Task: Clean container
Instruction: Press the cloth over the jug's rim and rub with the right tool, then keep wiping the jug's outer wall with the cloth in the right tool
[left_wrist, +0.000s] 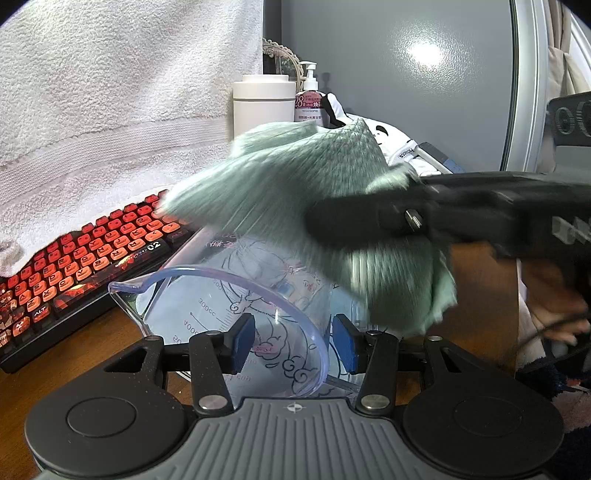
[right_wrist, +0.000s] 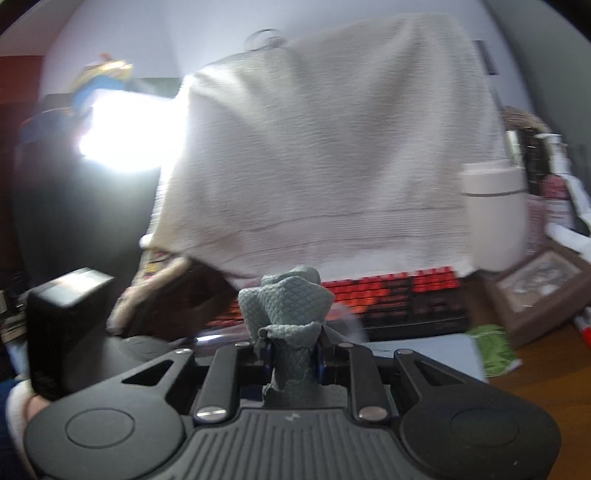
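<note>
Left wrist view: you've got one clear measuring cup (left_wrist: 236, 317), low centre of frame, printed with a scale and cartoon line art, its blue-tinted rim pinched between your left gripper (left_wrist: 293, 345) pads. One green cloth (left_wrist: 295, 206) blurs across mid-frame, above the cup. One red keyboard (left_wrist: 85, 266) at left. Right wrist view: your right gripper (right_wrist: 295, 363) is clamped on that quilted cloth, bottom centre; one white towel (right_wrist: 332, 155) hangs behind.
</note>
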